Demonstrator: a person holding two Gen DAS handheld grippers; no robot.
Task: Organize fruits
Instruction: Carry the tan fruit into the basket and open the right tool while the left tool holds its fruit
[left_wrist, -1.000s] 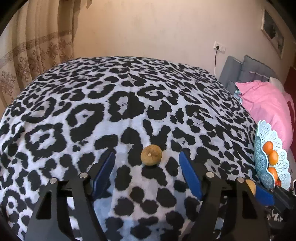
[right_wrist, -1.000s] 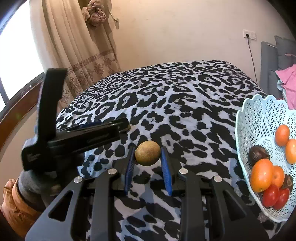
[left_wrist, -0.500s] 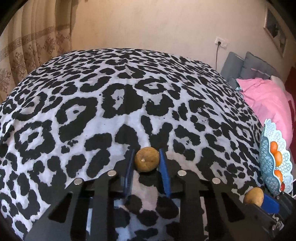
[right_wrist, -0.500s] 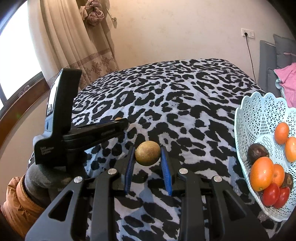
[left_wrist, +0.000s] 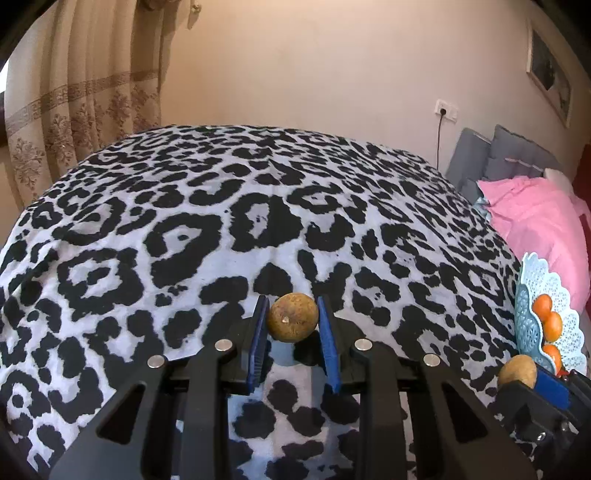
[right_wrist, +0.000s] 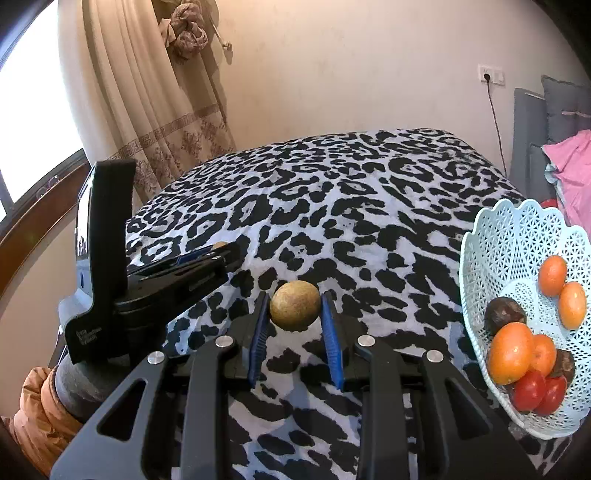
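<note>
The left hand-held gripper (left_wrist: 292, 325) and the right hand-held gripper (right_wrist: 294, 314) are each clamped on 1 brown fruit above the bed (left_wrist: 221, 229); the basket (right_wrist: 517, 258) holds more.

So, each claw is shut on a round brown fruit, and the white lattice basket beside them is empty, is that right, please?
Not quite: the white lattice basket is not empty. The right wrist view shows oranges, red tomatoes and dark fruits lying in it. The rest holds: the left claw and the right claw are each shut on a round brown fruit.

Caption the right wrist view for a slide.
Right tool grips a brown fruit beside the white basket.
</note>
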